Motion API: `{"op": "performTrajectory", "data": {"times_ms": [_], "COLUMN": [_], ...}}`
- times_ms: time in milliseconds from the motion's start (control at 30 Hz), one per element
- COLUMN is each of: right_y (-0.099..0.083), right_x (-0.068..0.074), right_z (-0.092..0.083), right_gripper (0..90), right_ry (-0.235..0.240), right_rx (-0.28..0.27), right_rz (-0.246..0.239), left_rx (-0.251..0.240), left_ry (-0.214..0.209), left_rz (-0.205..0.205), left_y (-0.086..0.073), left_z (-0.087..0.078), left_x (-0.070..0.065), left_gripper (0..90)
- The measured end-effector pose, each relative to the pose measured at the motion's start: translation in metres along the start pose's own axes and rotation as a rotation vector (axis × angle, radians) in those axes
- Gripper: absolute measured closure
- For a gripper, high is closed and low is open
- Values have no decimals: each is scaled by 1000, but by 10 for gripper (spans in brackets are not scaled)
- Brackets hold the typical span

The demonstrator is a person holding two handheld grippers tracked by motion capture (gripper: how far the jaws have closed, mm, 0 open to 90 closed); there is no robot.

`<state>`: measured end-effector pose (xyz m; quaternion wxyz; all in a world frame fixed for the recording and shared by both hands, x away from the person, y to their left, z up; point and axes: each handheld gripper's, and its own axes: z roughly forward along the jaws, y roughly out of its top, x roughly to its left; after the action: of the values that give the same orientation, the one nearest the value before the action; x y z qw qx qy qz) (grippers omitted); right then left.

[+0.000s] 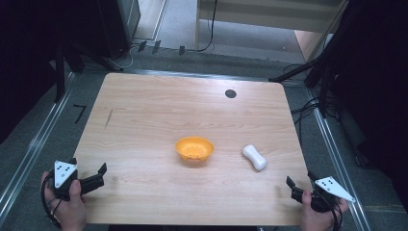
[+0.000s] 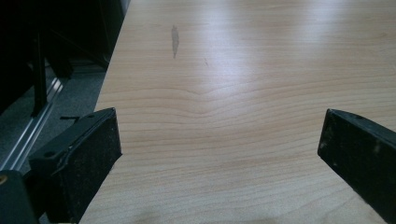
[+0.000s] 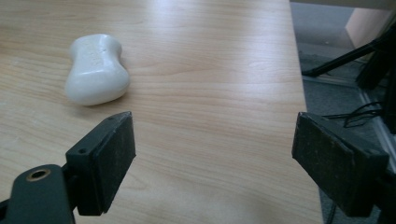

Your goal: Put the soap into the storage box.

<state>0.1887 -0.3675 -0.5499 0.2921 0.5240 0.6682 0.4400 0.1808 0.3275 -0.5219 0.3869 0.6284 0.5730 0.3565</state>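
White soap (image 1: 254,157) lies flat, long axis running far-left to near-right; right gripper (image 1: 291,188) jaws wide apart, empty, near soap w/o touching

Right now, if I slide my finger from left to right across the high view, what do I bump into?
Left tongs → orange bowl → black dot on the table → white soap bar → right tongs.

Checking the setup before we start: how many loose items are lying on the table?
2: an orange bowl near the table's middle, and a white soap bar to its right, nearer the right gripper. Nothing appears hidden.
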Motion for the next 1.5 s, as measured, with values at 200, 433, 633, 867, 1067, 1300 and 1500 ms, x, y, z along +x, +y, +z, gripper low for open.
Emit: {"op": "performTrajectory", "data": {"times_ms": [200, 433, 633, 867, 1067, 1300, 1500], "right_y": [2, 17, 26, 39, 47, 55, 64], "right_x": [0, 6, 13, 23, 27, 32, 41], "right_z": [2, 7, 13, 24, 32, 40, 51], "right_gripper": [157, 168, 168, 168, 166, 144, 98], "right_ry": [42, 34, 43, 57, 75, 95, 117], "right_rx": [81, 176, 232, 313, 375, 441, 510], "right_rz": [-24, -89, -143, -167, -170, -182, -201], "left_rx": [1, 1, -2, -2, -7, -2, -5], "left_ry": [7, 1, 3, 2, 1, 1, 3], "left_rz": [5, -2, -8, -12, -9, -3, -12], "left_y": [0, 0, 0, 0, 0, 0, 0], "left_z": [1, 1, 1, 1, 0, 1, 1], "left_x": [-1, 0, 0, 1, 1, 0, 0], "left_gripper": [0, 0, 0, 0, 0, 0, 0]}}
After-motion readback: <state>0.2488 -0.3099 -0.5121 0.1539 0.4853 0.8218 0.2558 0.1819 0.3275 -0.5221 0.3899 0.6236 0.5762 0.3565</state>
